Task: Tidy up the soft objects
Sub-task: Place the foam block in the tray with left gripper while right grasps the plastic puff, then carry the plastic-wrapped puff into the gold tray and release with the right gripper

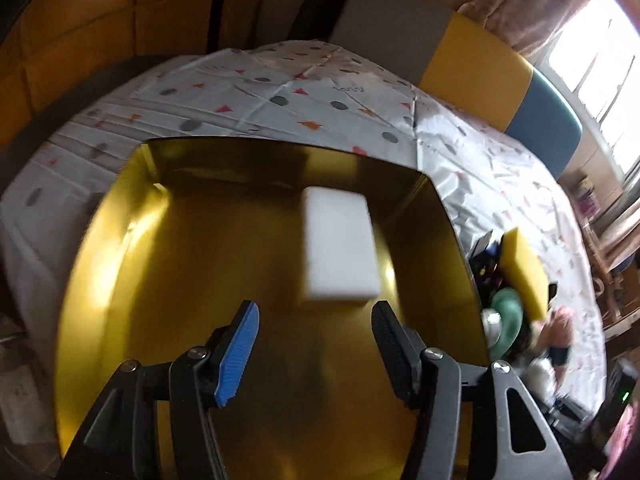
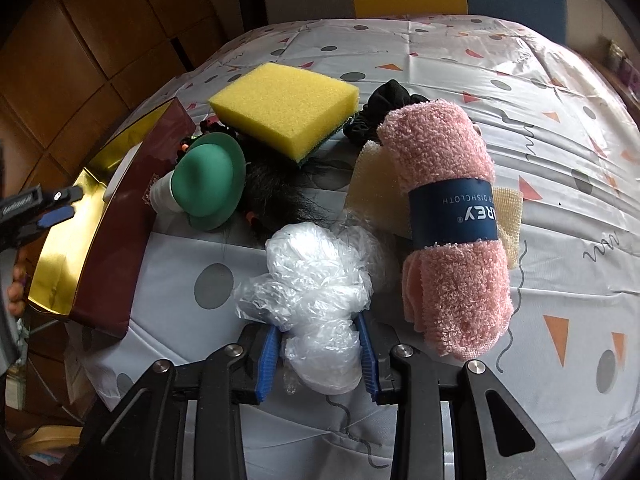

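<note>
There are two sponges: one white sponge (image 1: 339, 245) and one yellow sponge (image 2: 285, 109). I count one pink dishcloth roll (image 2: 448, 224), one clear plastic bundle (image 2: 320, 292), one green hat (image 2: 210, 178), one gold box (image 1: 160, 248) and one black scrunchie (image 2: 384, 106).

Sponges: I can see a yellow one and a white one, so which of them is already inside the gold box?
The white sponge. It lies alone in the gold box, ahead of the open left claw. The yellow sponge lies outside on the tablecloth.

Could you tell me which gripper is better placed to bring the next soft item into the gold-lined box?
Right. The right gripper already clamps the crumpled clear plastic bag; the left gripper hangs open and empty over the gold-lined box.
</note>
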`<state>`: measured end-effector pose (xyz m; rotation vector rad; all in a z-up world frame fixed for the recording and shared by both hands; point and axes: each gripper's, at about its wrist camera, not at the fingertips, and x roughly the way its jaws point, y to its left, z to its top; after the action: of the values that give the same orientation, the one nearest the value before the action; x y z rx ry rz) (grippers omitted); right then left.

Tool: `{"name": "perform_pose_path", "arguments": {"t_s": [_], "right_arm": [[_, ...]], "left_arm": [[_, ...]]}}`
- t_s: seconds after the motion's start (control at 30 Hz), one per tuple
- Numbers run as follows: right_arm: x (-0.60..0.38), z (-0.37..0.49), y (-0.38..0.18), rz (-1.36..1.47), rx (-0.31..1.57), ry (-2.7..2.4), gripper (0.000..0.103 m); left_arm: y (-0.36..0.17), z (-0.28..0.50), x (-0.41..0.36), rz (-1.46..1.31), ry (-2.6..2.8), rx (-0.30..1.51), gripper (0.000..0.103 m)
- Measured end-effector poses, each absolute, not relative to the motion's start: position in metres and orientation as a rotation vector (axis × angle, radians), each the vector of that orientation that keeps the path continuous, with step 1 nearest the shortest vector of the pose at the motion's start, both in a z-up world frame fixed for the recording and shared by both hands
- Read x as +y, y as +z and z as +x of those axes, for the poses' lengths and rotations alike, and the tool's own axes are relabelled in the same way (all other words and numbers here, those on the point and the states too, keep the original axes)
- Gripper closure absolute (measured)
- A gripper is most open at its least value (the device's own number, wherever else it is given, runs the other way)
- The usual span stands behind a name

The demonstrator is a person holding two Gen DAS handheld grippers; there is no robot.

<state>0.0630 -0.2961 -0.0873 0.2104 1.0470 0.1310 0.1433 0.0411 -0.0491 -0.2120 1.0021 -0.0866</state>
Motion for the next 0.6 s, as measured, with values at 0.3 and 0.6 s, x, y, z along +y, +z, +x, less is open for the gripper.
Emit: {"name": "perform_pose_path", "arguments": {"t_s": [0.3,0.6], "right_arm": [[-0.282,0.059,-0.088,0.174,1.041,0.099,0.069],[-0.267,0.051,-0.081,0.138,1.042,0.054,0.069]], "left_arm": [[-0.017,0.080,0.028,-0.070,-0.069,0.842,0.044],[-0.002,0.054,0.025,-0.068,-0.043,0.773,0.044]]}}
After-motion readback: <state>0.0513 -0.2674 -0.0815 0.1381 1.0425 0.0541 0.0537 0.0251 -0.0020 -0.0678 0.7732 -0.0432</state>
